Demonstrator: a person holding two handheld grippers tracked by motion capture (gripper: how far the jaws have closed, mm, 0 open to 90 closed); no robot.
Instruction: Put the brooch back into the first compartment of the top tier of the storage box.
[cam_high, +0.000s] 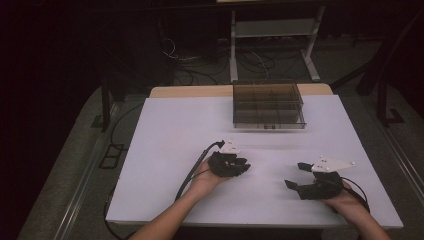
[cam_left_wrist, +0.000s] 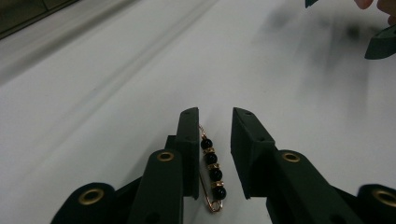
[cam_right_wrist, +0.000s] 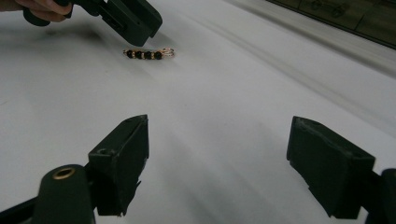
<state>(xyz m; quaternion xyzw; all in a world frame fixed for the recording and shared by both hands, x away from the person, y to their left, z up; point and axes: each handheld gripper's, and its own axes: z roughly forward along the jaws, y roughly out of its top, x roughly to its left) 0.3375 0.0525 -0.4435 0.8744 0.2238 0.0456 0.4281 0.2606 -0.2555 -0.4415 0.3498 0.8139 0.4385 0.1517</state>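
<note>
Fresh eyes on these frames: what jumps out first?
The beaded safety pin, gold with black beads, lies flat on the white table between the left gripper's jaws, close against one jaw with a gap to the other. The right gripper sits wide open to the right, nothing between its jaws. At the table's far edge stands a smoky clear compartment box, well apart from both hands.

My white table (cam_high: 165, 150) takes up most of the high view, with a strip of wooden edge along its far side. At the back stands a dark, see-through organizer box (cam_high: 268, 105) split into compartments, resting on the tabletop. Beyond it I see tangled cables (cam_high: 210, 55) on the grey floor and the white legs of 1 frame (cam_high: 272, 30).
</note>
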